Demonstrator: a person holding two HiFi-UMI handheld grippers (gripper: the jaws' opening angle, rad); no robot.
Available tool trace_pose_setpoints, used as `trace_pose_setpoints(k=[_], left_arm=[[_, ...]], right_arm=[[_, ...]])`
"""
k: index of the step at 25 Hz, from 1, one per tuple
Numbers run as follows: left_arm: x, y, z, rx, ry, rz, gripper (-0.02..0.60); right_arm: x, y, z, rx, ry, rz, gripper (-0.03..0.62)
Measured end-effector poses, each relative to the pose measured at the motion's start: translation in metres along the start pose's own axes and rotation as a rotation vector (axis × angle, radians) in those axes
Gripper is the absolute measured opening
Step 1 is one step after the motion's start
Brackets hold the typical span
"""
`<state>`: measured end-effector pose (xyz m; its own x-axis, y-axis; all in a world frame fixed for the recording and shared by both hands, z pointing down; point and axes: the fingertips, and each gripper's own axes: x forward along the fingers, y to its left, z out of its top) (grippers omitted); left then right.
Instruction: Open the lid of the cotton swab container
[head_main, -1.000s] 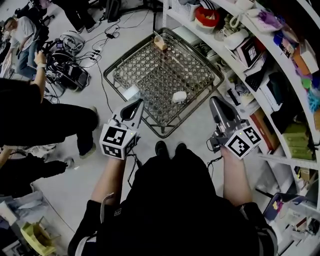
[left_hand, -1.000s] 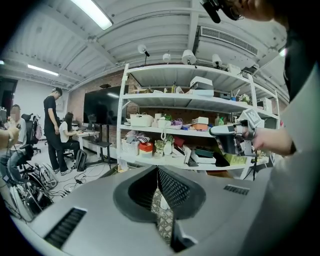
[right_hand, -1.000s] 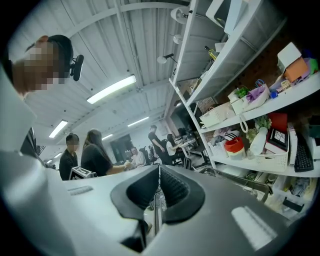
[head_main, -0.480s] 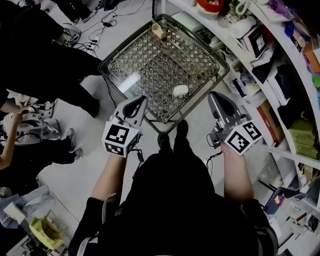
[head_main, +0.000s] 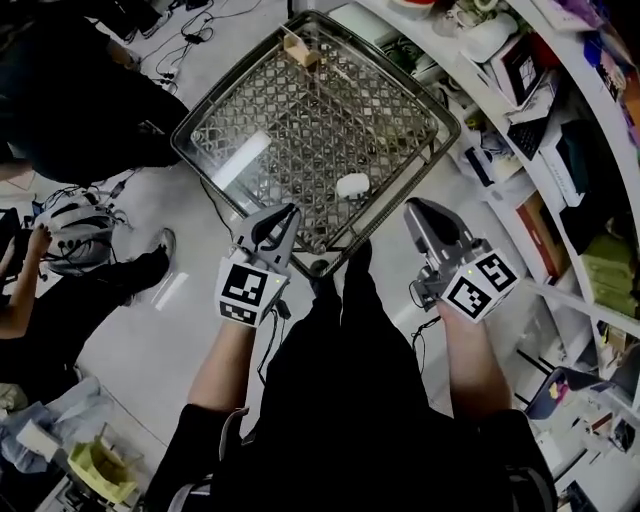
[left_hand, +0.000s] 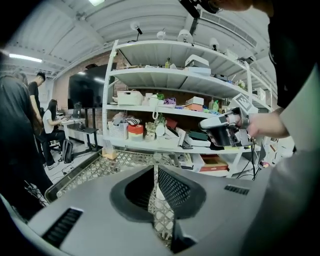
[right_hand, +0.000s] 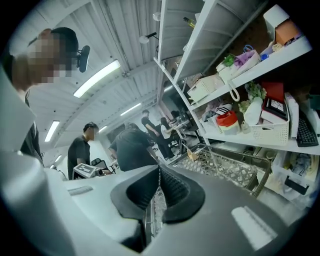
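The cotton swab container (head_main: 352, 185) is a small white rounded box with its lid down, lying on the metal lattice table (head_main: 270, 110) near the front corner. My left gripper (head_main: 289, 213) is shut and empty, its tip at the table's near edge, left of the container and short of it. The right gripper (head_main: 410, 208) is also shut and empty, off the table's right corner. In the left gripper view the jaws (left_hand: 155, 172) meet with only lattice behind them, and the right gripper (left_hand: 222, 131) shows at the right. In the right gripper view the jaws (right_hand: 159, 175) are closed too.
A small tan box (head_main: 297, 47) stands at the table's far corner. Crowded white shelves (head_main: 540, 110) run along the right, close to the right gripper. People in dark clothes (head_main: 70, 110) and cables on the floor (head_main: 70, 225) are at the left.
Both grippers have come down and drawn nearer the table's front edge, staying shut. The table and container sit larger and closer in the head view. The person at the left has shifted.
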<state>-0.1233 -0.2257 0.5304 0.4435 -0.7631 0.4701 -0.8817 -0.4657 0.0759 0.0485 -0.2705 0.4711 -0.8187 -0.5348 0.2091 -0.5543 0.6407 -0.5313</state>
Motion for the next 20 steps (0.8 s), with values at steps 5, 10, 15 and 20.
trace_pose_setpoints(k=[5, 10, 15, 20], left_arm=[[0.028, -0.002, -0.024, -0.005, -0.005, -0.045, 0.072], [0.052, -0.003, -0.049, 0.012, 0.012, -0.086, 0.109], [0.073, -0.008, -0.077, 0.036, 0.039, -0.126, 0.135], [0.096, -0.015, -0.102, 0.059, 0.078, -0.161, 0.171]], right_arm=[[0.009, -0.013, -0.019, 0.012, 0.043, 0.002, 0.020], [0.021, -0.027, -0.038, 0.035, 0.061, 0.008, 0.020], [0.031, -0.040, -0.066, 0.062, 0.080, 0.016, 0.020], [0.037, -0.050, -0.088, 0.092, 0.085, 0.013, 0.020]])
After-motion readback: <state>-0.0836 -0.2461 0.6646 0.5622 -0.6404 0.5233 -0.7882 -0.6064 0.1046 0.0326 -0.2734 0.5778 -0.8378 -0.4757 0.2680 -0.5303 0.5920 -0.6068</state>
